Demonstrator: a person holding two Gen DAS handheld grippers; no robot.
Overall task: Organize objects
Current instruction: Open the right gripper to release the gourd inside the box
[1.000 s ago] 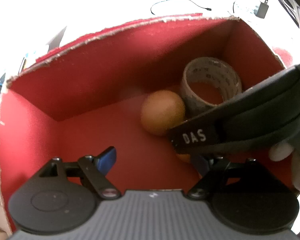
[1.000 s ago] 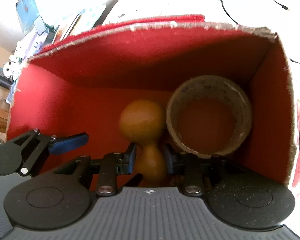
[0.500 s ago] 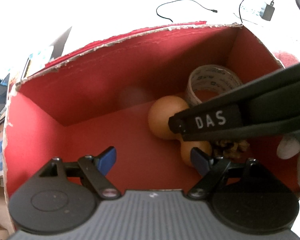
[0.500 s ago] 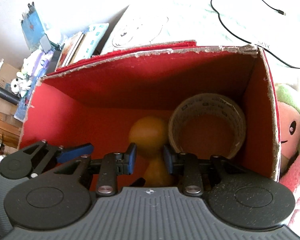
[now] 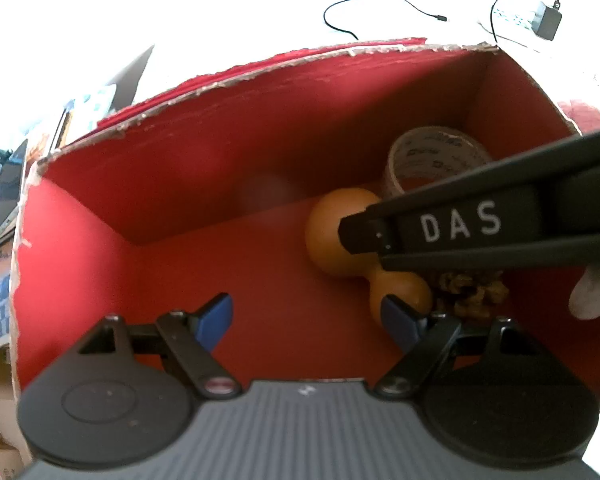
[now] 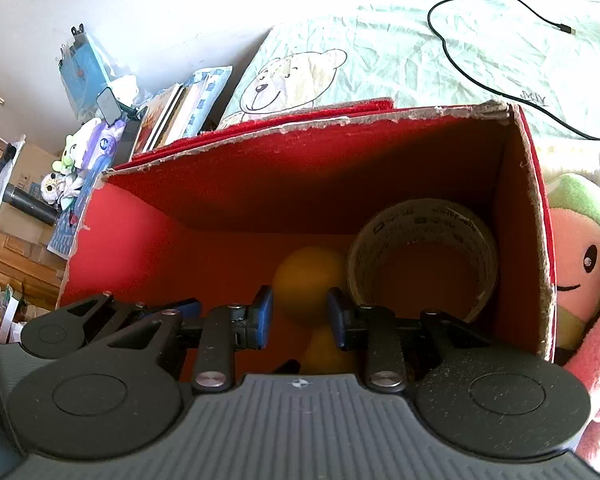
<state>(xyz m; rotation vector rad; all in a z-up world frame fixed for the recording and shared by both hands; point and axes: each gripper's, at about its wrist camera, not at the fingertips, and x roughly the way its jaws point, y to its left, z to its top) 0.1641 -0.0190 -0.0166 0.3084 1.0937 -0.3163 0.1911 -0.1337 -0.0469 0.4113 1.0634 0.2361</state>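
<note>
1. The right hand-held gripper (image 6: pixel 299 316) hangs over the open red box (image 6: pixel 538 216), its blue pads parted a little and gripping nothing; the orange gourd-shaped toy (image 6: pixel 308 276) shows in the gap between them but lies lower, on the box floor.
2. The left hand-held gripper (image 5: pixel 306 318) is spread wide and empty, poised over the box's near half; its right pad sits just by the toy's small lobe, and I cannot tell if it touches.
3. Seen from the left wrist, the toy (image 5: pixel 340 240) lies with its big lobe towards the far wall and its small lobe towards the near side, the right tool's black body crossing above it.
4. Just right of the toy, in the box's far right corner, a roll of tape (image 6: pixel 422 256) stands leaning on its edge. Near the toy's small lobe lies a clump of brown crumbly stuff (image 5: pixel 470 296); what it is I cannot say.
5. Handling, as a judgement: the toy looks smooth, rounded and rigid, probably light. The lobes would squirt out of flat pads, so the narrow waist between them is the surest hold. The tape roll is stiff and is best pinched across its wall.
6. Outside the box, a pink and green plush toy (image 6: pixel 580 256) presses against its right wall, and a black cable (image 6: pixel 480 80) trails over the bedsheet beyond the far wall.
</note>
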